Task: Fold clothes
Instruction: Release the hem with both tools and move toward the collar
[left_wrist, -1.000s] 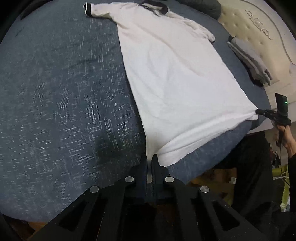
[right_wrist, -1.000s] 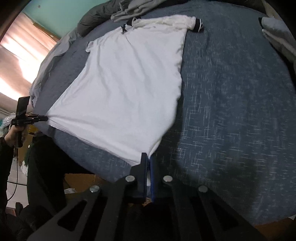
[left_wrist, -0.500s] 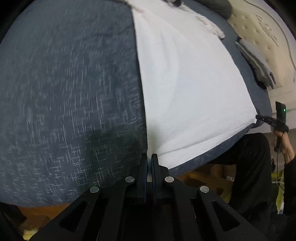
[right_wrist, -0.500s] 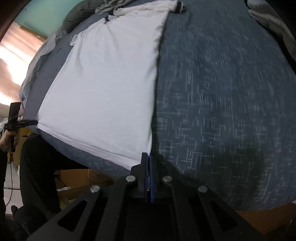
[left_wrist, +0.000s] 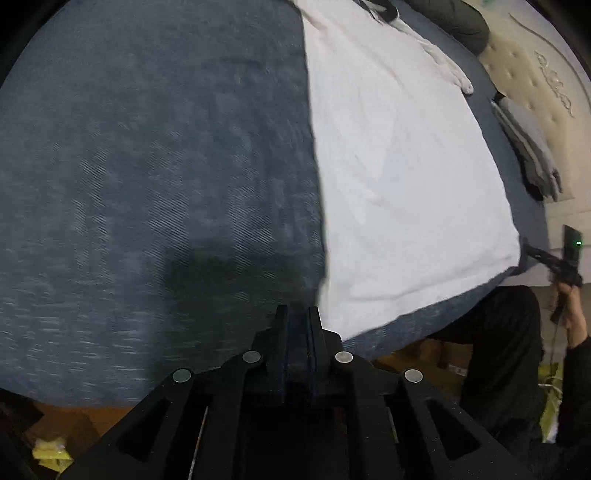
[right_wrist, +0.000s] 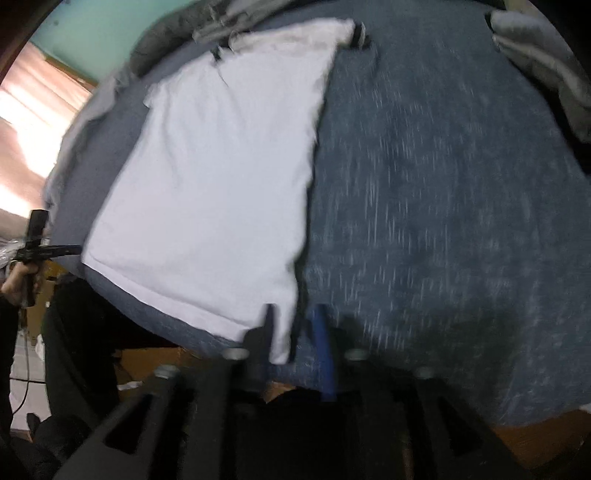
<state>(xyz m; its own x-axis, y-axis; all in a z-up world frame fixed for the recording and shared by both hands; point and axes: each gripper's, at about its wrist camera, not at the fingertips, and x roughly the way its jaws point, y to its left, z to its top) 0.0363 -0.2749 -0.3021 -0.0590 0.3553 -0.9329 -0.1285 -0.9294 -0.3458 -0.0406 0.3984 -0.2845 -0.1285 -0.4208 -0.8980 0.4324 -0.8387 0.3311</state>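
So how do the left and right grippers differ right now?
Left gripper is open narrowly; right gripper gapes wider. Between the left's fingers only blue bedcover shows, with the white shirt corner just beside them; the right has the shirt's other corner lying loose between its fingers. Shared: both open, at the shirt's hem.

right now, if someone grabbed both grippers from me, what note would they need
Left gripper: open, empty, at the near bed edge beside the shirt's hem corner.
Right gripper: open, the other hem corner lying loose between its fingers.
White shirt: spread flat on the blue bedspread, collar at the far end. Grey folded clothes sit by the headboard.
Done: shirt laid out flat.
Left: every fold.
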